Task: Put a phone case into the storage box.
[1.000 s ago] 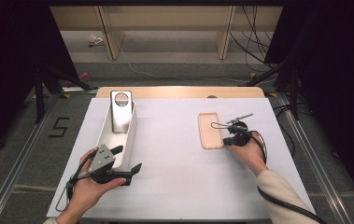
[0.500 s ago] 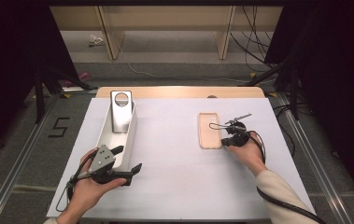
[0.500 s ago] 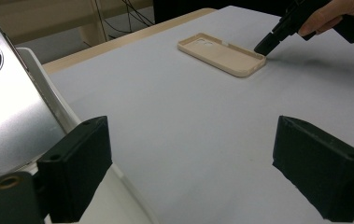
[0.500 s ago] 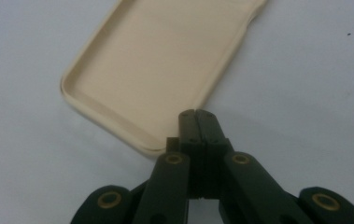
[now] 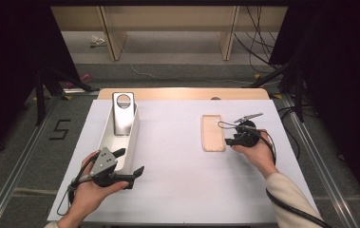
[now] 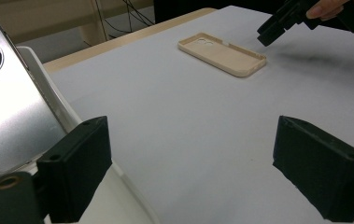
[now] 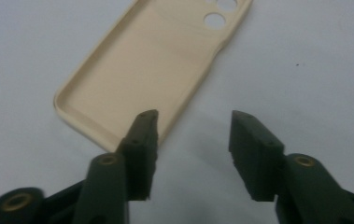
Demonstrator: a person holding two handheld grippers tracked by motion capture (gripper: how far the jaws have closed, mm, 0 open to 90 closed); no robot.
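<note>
At the left of the white worktop (image 5: 182, 156) stands a long white open tray (image 5: 120, 142), and a shiny silver metal phone-shaped plate with a round hole near its top (image 5: 122, 114) leans inside its far end. My left claw (image 5: 129, 164) sits at the near end of that tray, held in my left hand (image 5: 90, 192). In the left gripper view its two black jaws stand wide apart with nothing between them; one jaw is over the tray's near wall and the other hangs over bare worktop. The silver plate rises just beyond the jaw at the tray.

Further right, well apart from the tray, a beige plastic phone case with two round camera holes (image 5: 213, 133) lies flat on the worktop, hollow side up. Its camera holes are at the far end.

My right claw (image 5: 228, 141), in my right hand (image 5: 258, 152), is just beside the near right edge of that case. Its jaws have just been opening. In the right gripper view (image 7: 191, 140) they stand apart: one tip hangs over the case's long edge near a corner, the other over bare worktop beside it. The pads do not press on the case, and the gap between them shows bare worktop. I cannot tell whether the tip touches the case's rim.
</note>
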